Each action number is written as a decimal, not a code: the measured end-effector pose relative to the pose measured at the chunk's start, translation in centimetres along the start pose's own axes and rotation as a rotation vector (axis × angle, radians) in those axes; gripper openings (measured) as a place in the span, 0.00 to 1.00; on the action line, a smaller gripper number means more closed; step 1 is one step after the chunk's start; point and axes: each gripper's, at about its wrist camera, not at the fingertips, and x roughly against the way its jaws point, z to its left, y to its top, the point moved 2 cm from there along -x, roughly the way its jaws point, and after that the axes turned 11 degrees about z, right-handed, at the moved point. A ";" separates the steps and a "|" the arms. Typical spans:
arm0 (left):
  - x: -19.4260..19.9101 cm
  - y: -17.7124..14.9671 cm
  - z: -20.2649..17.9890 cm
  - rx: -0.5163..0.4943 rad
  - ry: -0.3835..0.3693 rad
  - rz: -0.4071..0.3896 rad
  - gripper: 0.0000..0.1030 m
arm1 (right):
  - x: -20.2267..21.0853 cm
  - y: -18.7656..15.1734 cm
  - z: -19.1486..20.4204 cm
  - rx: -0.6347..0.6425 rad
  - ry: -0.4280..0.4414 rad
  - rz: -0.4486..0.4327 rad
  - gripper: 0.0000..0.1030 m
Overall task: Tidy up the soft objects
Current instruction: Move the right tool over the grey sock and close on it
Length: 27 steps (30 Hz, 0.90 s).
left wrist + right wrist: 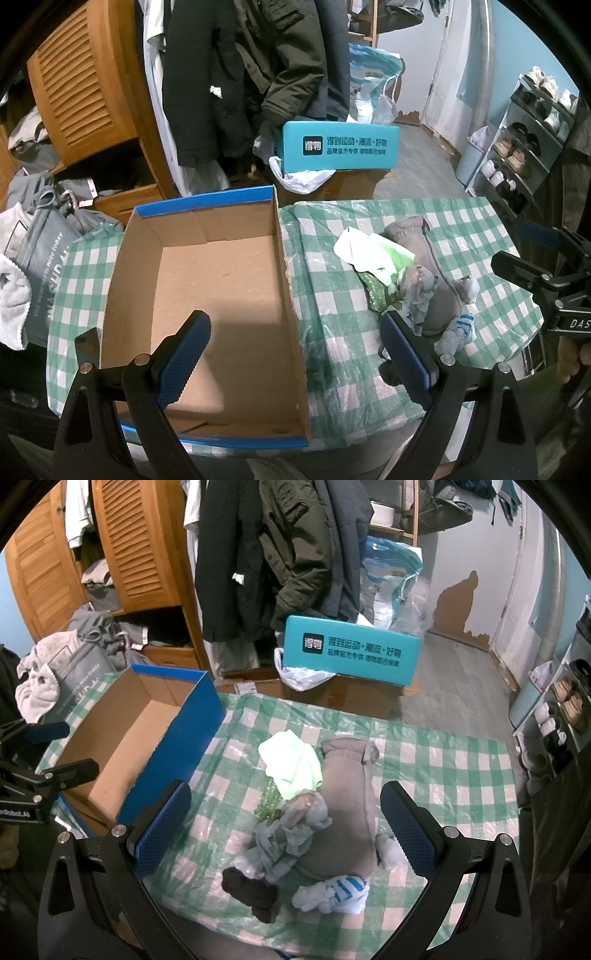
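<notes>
Both the left hand-held gripper [295,363] and the right hand-held gripper [286,829] are wide open and empty, and the soft, light socks [332,890] beside the box [122,734] look easy to pinch in the middle.

The green sequined cloth [269,802] lies mostly hidden under the pale green cloth [295,766]. The right gripper's [535,273] fingers are cut off by the left-wrist frame edge. The teal box's [351,650] lettering is unreadable.
</notes>
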 end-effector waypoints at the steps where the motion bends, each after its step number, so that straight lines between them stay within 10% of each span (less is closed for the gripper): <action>1: -0.1 -0.1 0.0 0.002 -0.004 0.005 0.92 | 0.0 -0.2 -0.3 -0.001 -0.001 0.001 0.98; 27: -6.4 0.6 -7.4 -0.076 -0.047 0.173 0.92 | -0.3 -2.2 -8.1 -0.130 -0.064 0.055 0.98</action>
